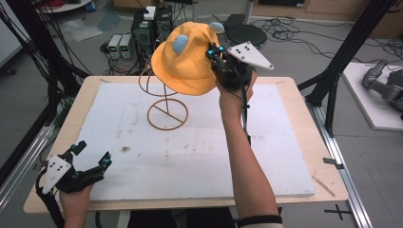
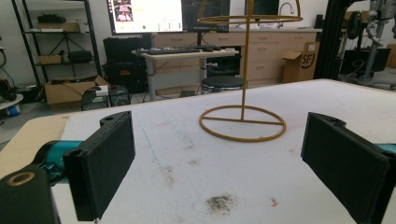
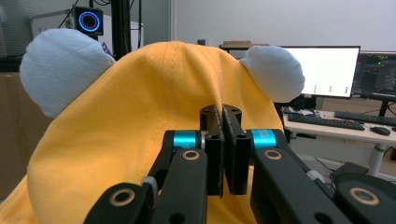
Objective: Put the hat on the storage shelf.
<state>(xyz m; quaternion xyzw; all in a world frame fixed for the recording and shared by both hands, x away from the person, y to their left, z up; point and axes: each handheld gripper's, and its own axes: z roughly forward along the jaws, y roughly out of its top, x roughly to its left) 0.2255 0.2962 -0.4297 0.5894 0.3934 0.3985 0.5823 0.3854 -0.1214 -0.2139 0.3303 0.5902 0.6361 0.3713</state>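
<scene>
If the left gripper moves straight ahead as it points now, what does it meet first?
Most likely the round base of the golden wire hat stand, straight ahead of the open left gripper on the white foam board; depth is uncertain.

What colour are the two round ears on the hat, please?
Pale blue ears on a yellow hat; the right gripper view shows them best.

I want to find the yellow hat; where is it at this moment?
In the high view, the yellow hat is at the table's far side, over the wire stand, its fabric pinched by the right tool.
</scene>
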